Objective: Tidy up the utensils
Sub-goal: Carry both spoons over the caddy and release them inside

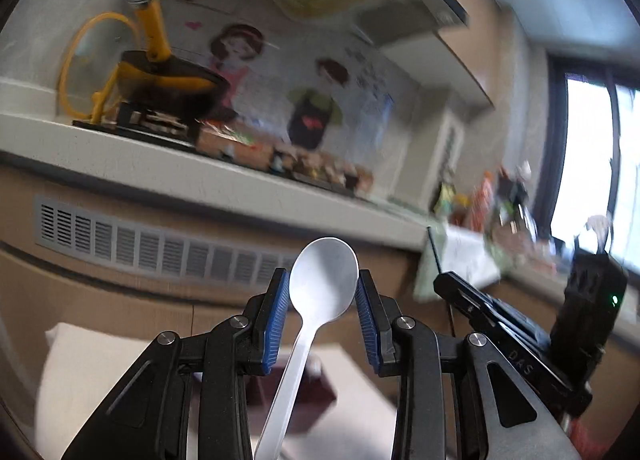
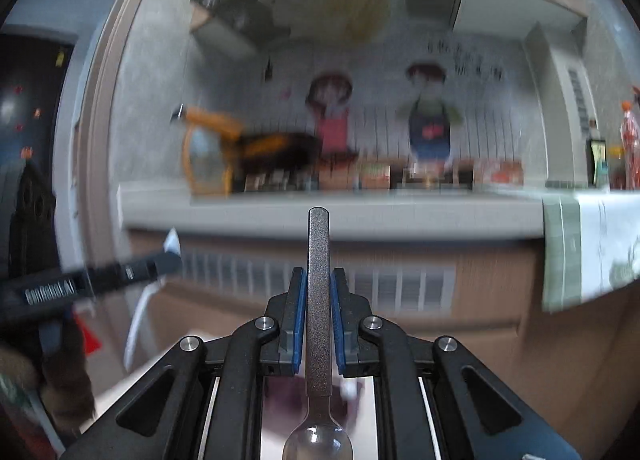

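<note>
Midway, it seems: the left gripper [image 1: 323, 296] pinches a white plastic spoon [image 1: 320, 288] by its bowl, the right gripper [image 2: 319, 316] clamps a metal spoon [image 2: 318, 300] by its handle, both raised toward the kitchen counter [image 2: 360, 216], neither stowed.

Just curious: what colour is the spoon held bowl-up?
White, plain; the spoon shows best in the left wrist view.
</note>
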Motion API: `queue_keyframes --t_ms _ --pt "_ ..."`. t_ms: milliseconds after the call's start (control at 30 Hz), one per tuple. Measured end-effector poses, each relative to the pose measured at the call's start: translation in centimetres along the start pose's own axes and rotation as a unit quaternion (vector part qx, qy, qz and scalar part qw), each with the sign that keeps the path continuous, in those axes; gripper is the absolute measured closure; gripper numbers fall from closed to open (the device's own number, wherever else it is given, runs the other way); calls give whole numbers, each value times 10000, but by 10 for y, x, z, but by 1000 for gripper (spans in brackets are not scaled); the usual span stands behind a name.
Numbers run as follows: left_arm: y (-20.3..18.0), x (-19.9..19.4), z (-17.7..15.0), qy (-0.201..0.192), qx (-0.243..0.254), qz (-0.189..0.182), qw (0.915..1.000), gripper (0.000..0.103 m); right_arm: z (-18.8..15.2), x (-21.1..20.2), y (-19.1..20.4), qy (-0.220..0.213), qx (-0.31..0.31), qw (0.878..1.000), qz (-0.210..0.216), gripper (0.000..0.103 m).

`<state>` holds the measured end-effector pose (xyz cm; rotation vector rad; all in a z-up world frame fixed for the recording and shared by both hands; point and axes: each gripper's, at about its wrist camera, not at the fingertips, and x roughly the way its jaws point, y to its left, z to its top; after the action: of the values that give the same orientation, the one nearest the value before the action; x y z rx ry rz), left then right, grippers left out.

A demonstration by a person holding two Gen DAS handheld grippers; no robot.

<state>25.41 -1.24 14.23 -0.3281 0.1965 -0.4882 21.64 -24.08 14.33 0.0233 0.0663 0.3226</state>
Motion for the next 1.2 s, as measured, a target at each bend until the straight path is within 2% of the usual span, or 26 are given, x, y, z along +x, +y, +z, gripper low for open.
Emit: queue_keyframes --t_ms 100,200,333,433,667,800,933,1133,1200 --pt "22 19 1 -239 -460 145 9985 68 10 30 -4 -107 158 9998 26 93" --pt "42 36 -13 -471 -665 485 9955 68 -3 60 -5 -23 278 9996 42 93" --pt "70 70 -36 -322 -920 686 9929 68 -31 92 -12 249 450 9987 22 93" --pt "83 90 -52 -184 -1047 638 9923 68 -51 113 -22 497 647 9967 15 93" --pt "100 127 -64 -309 -1340 549 9890 68 -78 149 -27 703 746 9947 -96 93" --pt "106 136 -76 -448 -1337 573 9884 68 -90 159 -29 761 766 9941 -138 93" --pt "104 144 -88 -352 -1121 650 9909 68 -97 165 -31 830 842 9929 -103 92" --pt "113 143 -96 -301 -1360 715 9877 68 -102 163 -33 841 870 9926 -125 92" --pt "114 140 -99 -275 -1390 720 9873 67 -104 160 -36 872 933 9918 -90 89"
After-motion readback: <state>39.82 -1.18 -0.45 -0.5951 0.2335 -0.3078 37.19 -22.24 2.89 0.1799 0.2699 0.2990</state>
